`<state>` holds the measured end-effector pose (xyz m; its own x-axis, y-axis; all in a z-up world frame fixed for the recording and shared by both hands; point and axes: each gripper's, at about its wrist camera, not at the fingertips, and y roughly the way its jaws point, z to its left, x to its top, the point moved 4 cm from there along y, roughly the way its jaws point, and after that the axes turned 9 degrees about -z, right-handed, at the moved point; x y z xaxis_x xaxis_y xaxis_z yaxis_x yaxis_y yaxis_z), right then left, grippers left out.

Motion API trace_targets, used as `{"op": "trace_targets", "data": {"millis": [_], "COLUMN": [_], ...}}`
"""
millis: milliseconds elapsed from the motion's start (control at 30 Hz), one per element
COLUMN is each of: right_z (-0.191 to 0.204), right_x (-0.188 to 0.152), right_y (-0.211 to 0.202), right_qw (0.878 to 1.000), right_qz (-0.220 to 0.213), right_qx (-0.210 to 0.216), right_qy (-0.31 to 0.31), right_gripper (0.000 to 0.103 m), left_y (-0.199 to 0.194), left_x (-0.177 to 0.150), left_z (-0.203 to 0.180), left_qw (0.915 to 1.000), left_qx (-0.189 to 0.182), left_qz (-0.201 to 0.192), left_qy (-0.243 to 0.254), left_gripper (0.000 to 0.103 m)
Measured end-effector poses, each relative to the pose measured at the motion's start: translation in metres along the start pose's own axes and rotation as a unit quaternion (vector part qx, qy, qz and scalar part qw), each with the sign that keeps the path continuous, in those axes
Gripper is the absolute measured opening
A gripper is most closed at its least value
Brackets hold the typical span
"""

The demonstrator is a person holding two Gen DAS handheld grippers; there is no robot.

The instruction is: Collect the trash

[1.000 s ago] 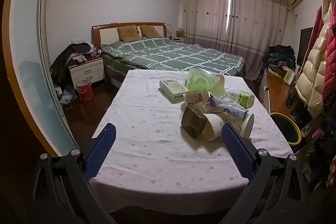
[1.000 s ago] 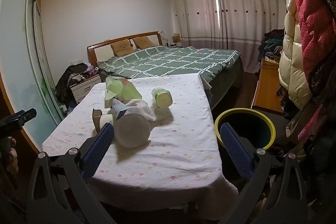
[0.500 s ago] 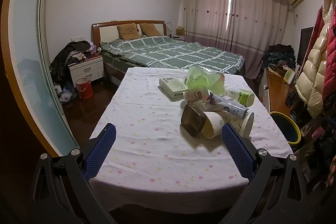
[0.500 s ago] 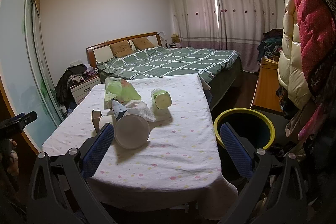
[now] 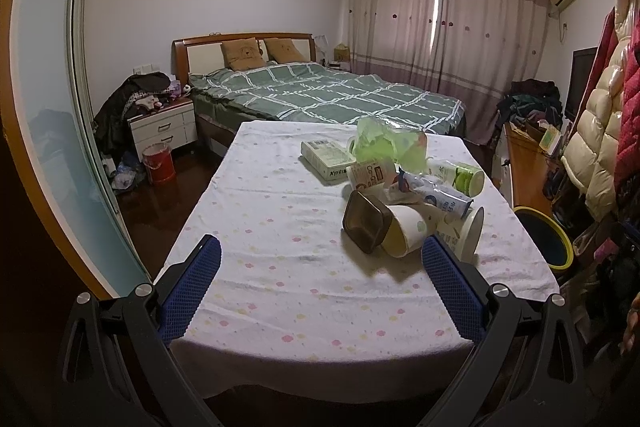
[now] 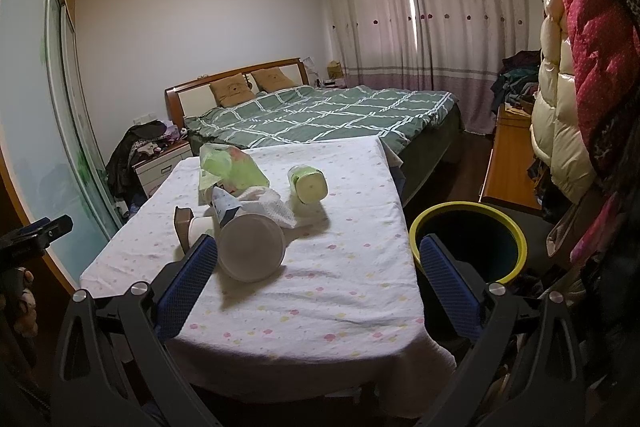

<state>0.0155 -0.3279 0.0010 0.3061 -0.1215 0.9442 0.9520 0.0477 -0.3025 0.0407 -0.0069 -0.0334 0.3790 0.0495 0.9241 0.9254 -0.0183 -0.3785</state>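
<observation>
Both grippers, left [image 5: 320,267] and right [image 6: 320,263], were spread wide and empty. Trash pile [image 6: 248,203] lay on table [image 6: 340,307], beside the bin [image 6: 468,243]. White tub [image 6: 250,251] was probably light, thin-walled; grip across the rim.

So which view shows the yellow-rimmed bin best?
The right wrist view: the yellow-rimmed bin shows nearly its whole rim and dark interior beside the table. The left wrist view shows only part of it at the right edge, behind the table corner.
</observation>
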Motion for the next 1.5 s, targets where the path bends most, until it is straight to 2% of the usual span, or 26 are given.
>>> {"op": "trace_targets", "data": {"millis": [1500], "right_z": [-0.003], "right_x": [-0.005], "right_y": [0.005], "right_qw": [1.000], "right_qz": [0.008], "right_qx": [-0.001], "right_qy": [0.007], "right_gripper": [0.096], "left_y": [0.013], "left_x": [-0.012], "left_z": [-0.007], "left_qw": [0.9996], "left_qx": [-0.011], "left_qz": [0.027], "left_qy": [0.001], "left_gripper": [0.099]}}
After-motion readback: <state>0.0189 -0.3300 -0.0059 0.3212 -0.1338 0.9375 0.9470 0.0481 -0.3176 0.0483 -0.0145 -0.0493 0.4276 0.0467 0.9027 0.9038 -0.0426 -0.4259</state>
